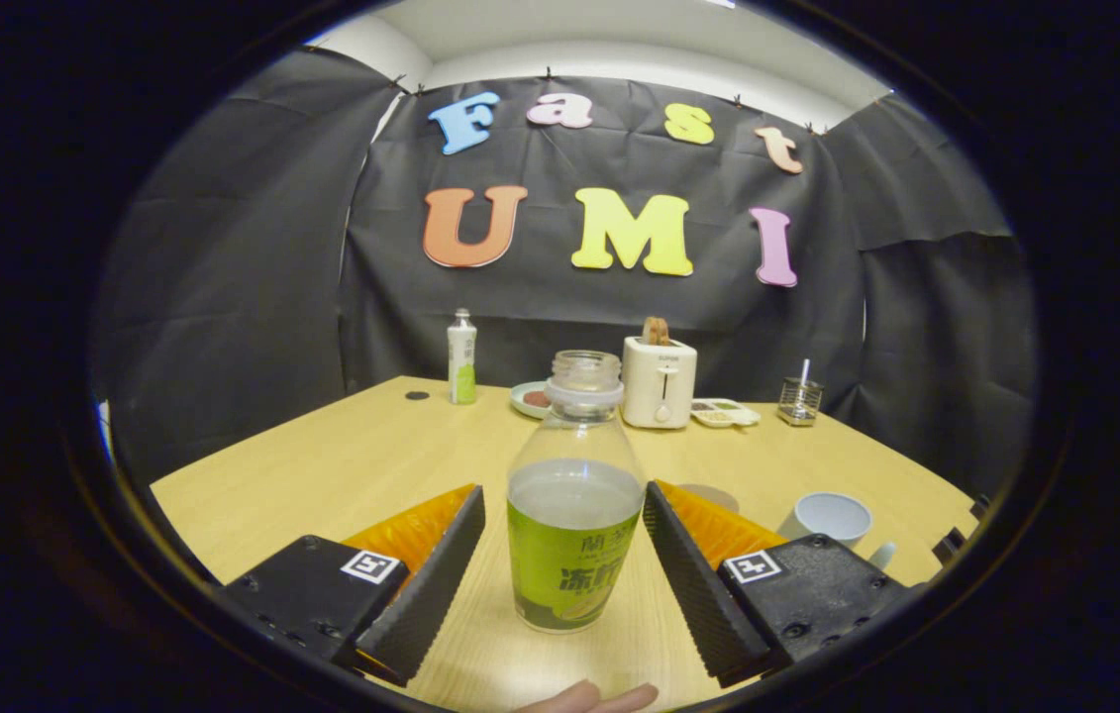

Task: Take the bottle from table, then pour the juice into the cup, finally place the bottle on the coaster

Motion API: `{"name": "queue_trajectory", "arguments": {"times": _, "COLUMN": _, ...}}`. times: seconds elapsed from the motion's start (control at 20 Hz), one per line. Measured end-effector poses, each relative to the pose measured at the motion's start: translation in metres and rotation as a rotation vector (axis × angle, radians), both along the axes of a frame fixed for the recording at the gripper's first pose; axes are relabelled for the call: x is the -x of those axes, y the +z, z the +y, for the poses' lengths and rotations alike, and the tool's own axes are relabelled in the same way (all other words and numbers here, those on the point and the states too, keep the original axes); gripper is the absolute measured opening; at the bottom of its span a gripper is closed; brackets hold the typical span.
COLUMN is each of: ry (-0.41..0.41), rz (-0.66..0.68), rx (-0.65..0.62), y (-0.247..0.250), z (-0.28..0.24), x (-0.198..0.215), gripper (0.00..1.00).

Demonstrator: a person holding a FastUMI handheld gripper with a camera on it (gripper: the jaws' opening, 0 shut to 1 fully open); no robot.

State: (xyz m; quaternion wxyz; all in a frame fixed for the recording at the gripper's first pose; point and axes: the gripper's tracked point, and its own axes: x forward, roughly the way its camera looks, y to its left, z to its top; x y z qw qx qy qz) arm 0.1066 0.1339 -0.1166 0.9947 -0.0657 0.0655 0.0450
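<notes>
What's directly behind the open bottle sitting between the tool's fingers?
Behind the bottle, which stands between the open tool, a plate and toaster show; the plate's near edge is covered.

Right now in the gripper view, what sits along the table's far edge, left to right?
Small dark disc → capped green-label bottle → plate → toaster → divided tray → glass jar with a straw. Nearer, the gripper is open around the open juice bottle.
</notes>
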Motion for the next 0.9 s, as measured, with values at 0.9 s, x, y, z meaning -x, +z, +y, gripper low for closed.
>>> {"name": "queue_trajectory", "arguments": {"times": 0.9, "ry": -0.02, "rz": -0.012, "rx": -0.064, "y": 0.02, "z": -0.021, "x": 0.021, "gripper": 0.81}}
